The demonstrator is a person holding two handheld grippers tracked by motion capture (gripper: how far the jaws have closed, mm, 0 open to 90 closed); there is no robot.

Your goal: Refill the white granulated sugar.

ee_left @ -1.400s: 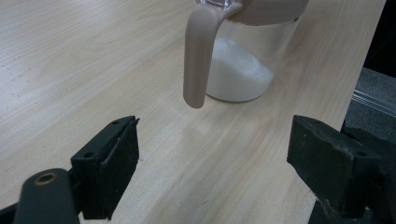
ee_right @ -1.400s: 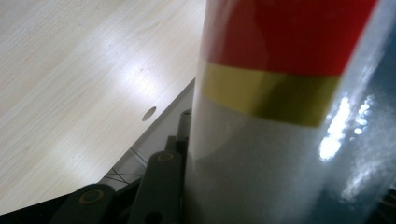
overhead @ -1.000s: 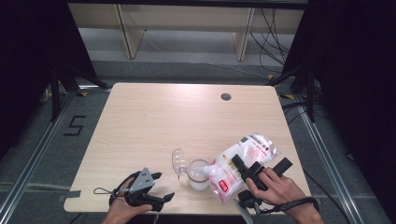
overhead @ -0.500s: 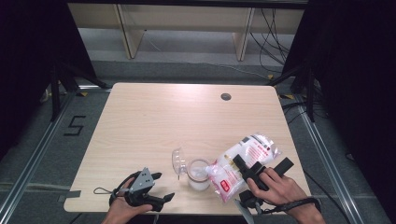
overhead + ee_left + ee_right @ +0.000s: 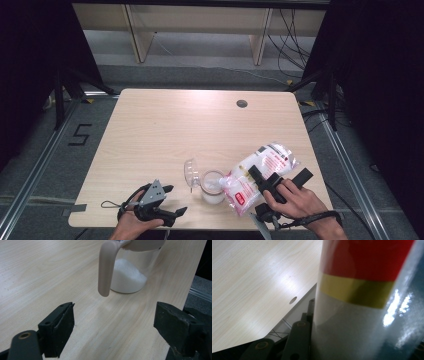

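Note:
A clear plastic bag (image 5: 250,175) of white granules with a red and white label lies tilted, its low end against the rim of a clear jar (image 5: 212,189). My right gripper (image 5: 280,178) is shut on the bag. In the right gripper view the bag (image 5: 362,302) presses close against one of the fingers (image 5: 298,340). The jar (image 5: 130,277) holds a heap of white granules, and its flip lid (image 5: 191,171) hangs open to the left. My left gripper (image 5: 176,200) rests open near the table's front edge, left of the jar, with nothing in it (image 5: 115,335).
The light wooden table (image 5: 175,130) has a round cable hole (image 5: 242,103) at the back right. The jar and bag sit close to the front edge. Dark floor and metal rails surround the table.

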